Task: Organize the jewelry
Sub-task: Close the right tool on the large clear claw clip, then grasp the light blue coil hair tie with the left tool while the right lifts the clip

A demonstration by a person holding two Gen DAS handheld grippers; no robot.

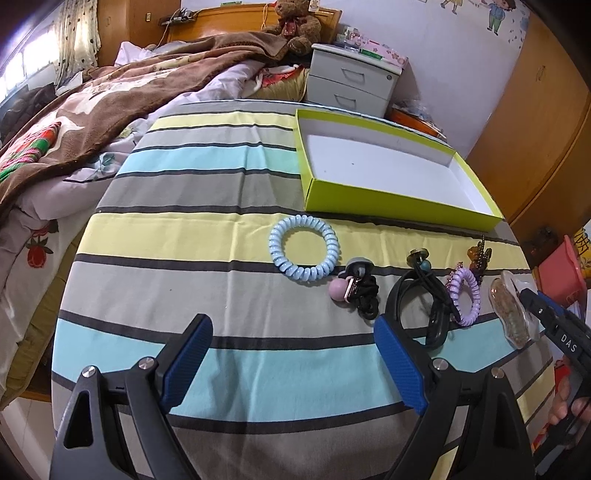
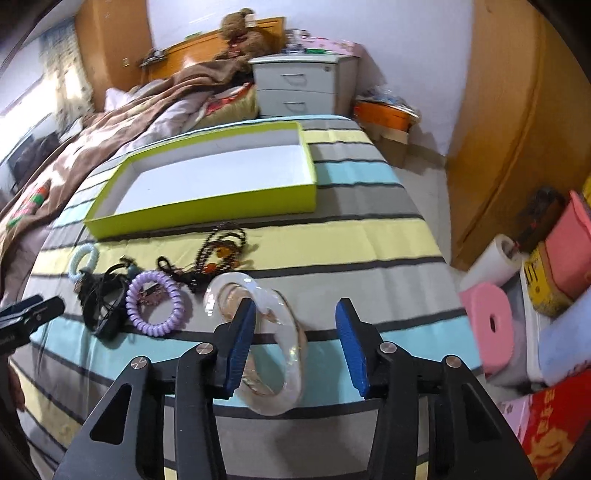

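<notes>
Green box point(image 2: 207, 210) sits empty at the far side of the striped cloth point(image 2: 369, 236), jewelry in a row in front of it. Clear bangle point(image 2: 291, 354): rigid, slick, looks brittle; take it across one rim section, light squeeze. Right gripper point(image 2: 295, 339) half-closed astride that rim, no firm grip visible. Left gripper point(image 1: 291, 354) wide, empty. Purple coil point(image 2: 155, 302): soft, light, easy.

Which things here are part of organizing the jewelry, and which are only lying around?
Part of the job:
- clear bangle, between the right gripper pads
- lime-green box
- purple coil tie
- blue coil tie
- black hair ties
- beaded necklace
- left gripper

Only lying around:
- teddy bear
- nightstand
- brown blanket
- pink tape roll
</notes>
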